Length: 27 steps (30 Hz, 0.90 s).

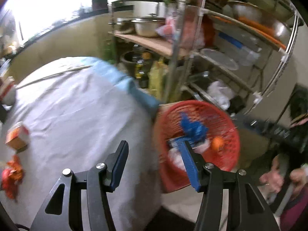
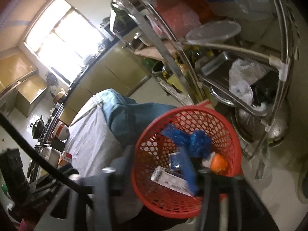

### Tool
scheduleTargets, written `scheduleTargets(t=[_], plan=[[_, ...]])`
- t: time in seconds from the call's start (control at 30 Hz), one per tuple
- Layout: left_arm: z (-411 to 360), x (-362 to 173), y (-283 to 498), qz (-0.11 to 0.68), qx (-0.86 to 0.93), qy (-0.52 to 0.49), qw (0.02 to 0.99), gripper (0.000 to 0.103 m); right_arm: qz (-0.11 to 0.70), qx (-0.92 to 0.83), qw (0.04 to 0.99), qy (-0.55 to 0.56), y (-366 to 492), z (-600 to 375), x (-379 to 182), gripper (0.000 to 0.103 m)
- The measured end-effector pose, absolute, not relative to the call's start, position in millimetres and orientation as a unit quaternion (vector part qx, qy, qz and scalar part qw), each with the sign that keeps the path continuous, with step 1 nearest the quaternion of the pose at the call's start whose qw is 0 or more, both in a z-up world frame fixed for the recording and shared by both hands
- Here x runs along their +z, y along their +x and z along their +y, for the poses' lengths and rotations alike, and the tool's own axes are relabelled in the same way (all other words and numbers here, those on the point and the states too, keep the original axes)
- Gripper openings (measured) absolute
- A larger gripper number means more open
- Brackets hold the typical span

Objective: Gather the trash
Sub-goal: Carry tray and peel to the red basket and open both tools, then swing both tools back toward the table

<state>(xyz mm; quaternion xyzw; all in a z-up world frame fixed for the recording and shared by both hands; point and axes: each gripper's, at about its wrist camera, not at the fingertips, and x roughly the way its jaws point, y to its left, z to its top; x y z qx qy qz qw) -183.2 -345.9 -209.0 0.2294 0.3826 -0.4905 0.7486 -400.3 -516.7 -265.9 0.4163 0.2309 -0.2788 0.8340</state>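
Right wrist view showed the right gripper [image 2: 154,175] nearest the lens, blurred, its jaws spread and pinching nothing, with its right finger reaching over the near rim of the red basket [image 2: 187,157]. Just under and ahead of that finger lay a white barcoded packet [image 2: 171,180], apparently loose among the trash already collected: a blue crumpled bag [image 2: 194,140] and an orange piece [image 2: 218,161] beyond it. Past the basket stood a metal rack [image 2: 221,48] of pans and bags. In the left wrist view the left gripper [image 1: 154,165] was also spread and empty, its left finger over the white cloth [image 1: 77,115] covering the table and its right finger in line with the basket beside the table's edge. Well to its left, still on the cloth, sat a small orange-and-white box [image 1: 17,138] and a crumpled red wrapper [image 1: 12,175]. Judging from this, the drop looked finished, so the step would go best if the right gripper lifted clear without snagging the mesh, while the left swung left toward the wrapper, jaws kept wide, then closed low against the cloth without bunching the fabric.
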Motion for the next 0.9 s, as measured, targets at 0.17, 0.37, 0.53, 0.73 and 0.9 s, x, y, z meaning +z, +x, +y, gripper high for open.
scheduleTargets(t=[0.17,0.37,0.53,0.73,0.9], plan=[[-277.1,-207.2,-167.5,0.354,-0.416,0.257,0.797,0.061,0.228,-0.248,0.855,0.394,-377.3,-498.1,-246.3,0.061],[-159.4,-218.9,-134.8,0.382,-0.283,0.232,0.849,0.063,0.247,-0.191,0.873,0.374,-327.7,-463.2,-231.9,0.061],[-70.2,-222.3,-106.9,0.426,-0.167,0.172,0.872,0.063,0.271,-0.114,0.891,0.347,-258.1,-411.1,-218.4,0.061],[-7.4,-193.6,-90.1,0.396,-0.050,0.140,0.906,0.066,0.281,-0.024,0.920,0.273,-187.1,-318.9,-191.8,0.061],[23.5,-173.8,-93.1,0.362,0.004,0.135,0.922,0.066,0.282,0.014,0.940,0.192,-166.5,-248.4,-179.5,0.061]])
